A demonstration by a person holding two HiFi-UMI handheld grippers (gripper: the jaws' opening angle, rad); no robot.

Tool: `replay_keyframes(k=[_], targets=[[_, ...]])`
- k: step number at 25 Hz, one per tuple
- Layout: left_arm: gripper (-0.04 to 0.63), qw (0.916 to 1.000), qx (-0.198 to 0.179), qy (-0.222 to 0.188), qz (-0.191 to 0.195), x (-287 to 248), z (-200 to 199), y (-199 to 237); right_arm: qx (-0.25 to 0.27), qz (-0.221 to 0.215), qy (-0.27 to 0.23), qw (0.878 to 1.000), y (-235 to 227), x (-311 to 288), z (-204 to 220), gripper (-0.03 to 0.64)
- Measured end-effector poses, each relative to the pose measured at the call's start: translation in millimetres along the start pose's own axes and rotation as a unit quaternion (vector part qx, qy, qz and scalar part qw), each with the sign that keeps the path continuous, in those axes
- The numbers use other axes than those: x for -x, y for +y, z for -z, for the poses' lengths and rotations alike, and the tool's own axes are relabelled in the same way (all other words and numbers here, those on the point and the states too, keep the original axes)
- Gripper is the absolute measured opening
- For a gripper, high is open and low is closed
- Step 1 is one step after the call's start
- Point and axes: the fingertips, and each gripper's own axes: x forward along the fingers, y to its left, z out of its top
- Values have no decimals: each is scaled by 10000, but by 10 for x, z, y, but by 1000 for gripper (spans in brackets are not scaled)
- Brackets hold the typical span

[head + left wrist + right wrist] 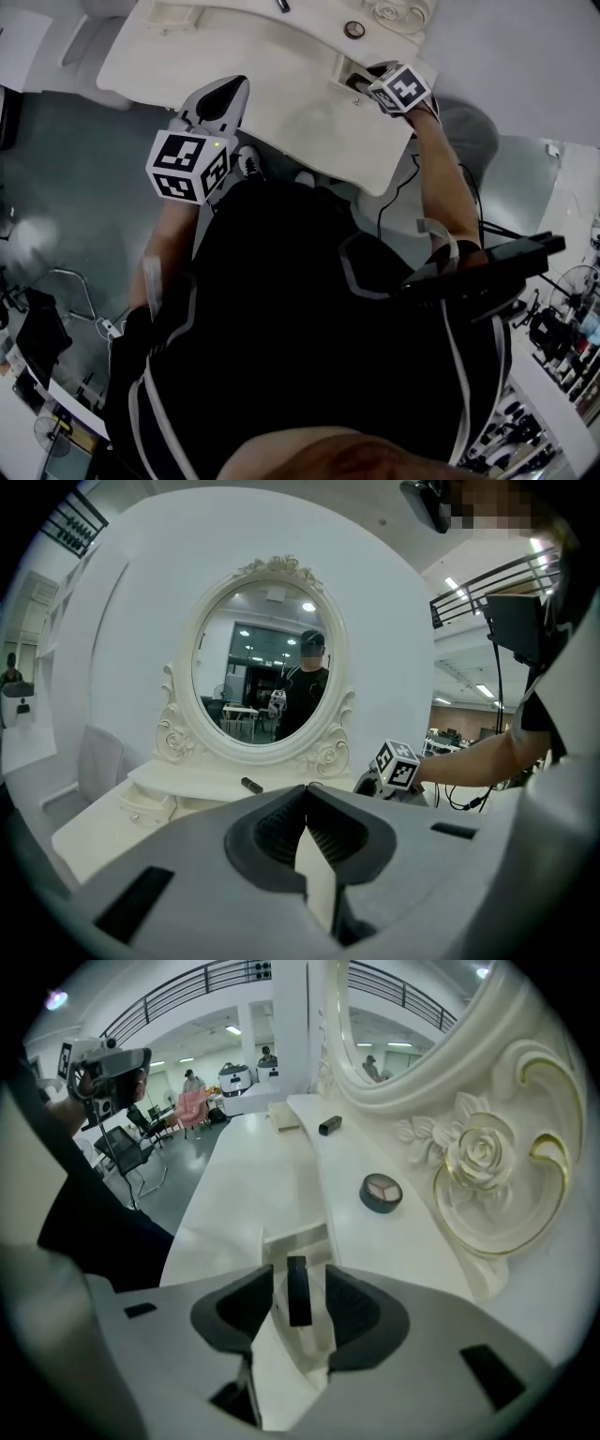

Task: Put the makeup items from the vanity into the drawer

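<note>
Right hand-held gripper (298, 1274): jaws wide apart, dark tube (298, 1290) standing between the pads and touching neither; the tube sits in the open drawer (281, 1238) at the right front of the worktop (281, 84), though I can't tell if it rests on the drawer floor.
Step, as I read it: drop-off of this tube, grip released.
Next move: lift the gripper straight back without catching the tube or the drawer wall; then go for the round compact (382, 1192) just beyond the drawer, beside the mirror's (267, 658) base; a second dark tube (329, 1125) lies further along on the far side, to the left.
Pose: right forearm stretched out and angled down over the drawer.
Left hand-held gripper (306, 787): jaws closed together, nothing between them; it hangs idle at the near left edge of the worktop, well apart from the drawer.
</note>
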Motion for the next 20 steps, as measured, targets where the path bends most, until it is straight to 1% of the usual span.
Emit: replay_keyframes(k=[4,8,12,16,20], targets=[[5,9998,28,-161,148,-38,-134,-7,-446,70,-633,9970,9,291,-184,181],[5,9990,-23,-292,341,-152,-273,-18,-955,259,-1289,9867,-95,631,-369,181],[5,9971,-144,-381,649,-292,-450,-60,-1319,589,-1842,9722,-173,1048,-497,167],[5,9946,-52,-487,916,-419,-618,-112,-1664,868,-2365,9534,-215,1453,-593,160],[5,9917,-265,-557,1129,-516,-771,-153,-1871,1137,-2809,9344,-212,1813,-684,154]])
